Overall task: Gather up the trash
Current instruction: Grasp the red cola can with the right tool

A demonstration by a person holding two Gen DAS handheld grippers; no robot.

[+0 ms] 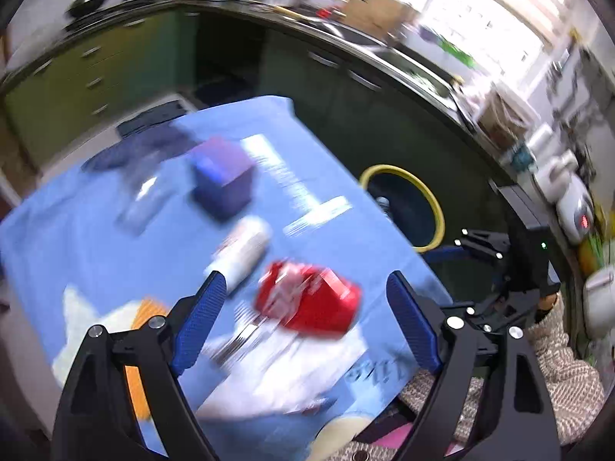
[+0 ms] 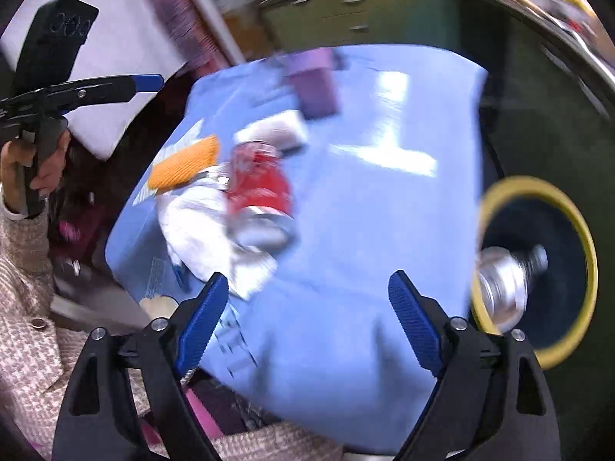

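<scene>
- The left gripper [image 1: 303, 315], black with ribbed blue pads, has its jaws spread wide with nothing between them; it hangs above a table draped in a light blue cloth [image 1: 77, 238].
- The right gripper [image 2: 307, 311], of the same make, is also wide apart and empty, above the near edge of the same cloth.
- A crushed red drink can [image 1: 311, 299] with a silver end lies on the cloth, seen between the left gripper's pads but below them and not touched.
- Crumpled white paper [image 2: 200, 230] lies just beside and partly under the red can, on the side nearer the person.
- An orange ribbed piece [image 2: 184, 161] lies next to the white paper, near the cloth's edge.
- A white cylindrical container [image 1: 242, 249] lies on its side just beyond the red can.
- A purple box [image 1: 223, 176] stands further back on the cloth; beside it is a clear, glinting thing, too blurred to name.
- A dark round bin with a yellow rim [image 2: 576, 230] stands off the table's edge, on the right gripper's side.
- A silver can [image 2: 503, 288] shows within the bin's opening, probably inside it, though blur hides whether it rests there.
- A person's hand [image 2: 34, 169] in a knitted beige sleeve [image 2: 27, 288] grips the left gripper's handle, well apart from the trash.
</scene>
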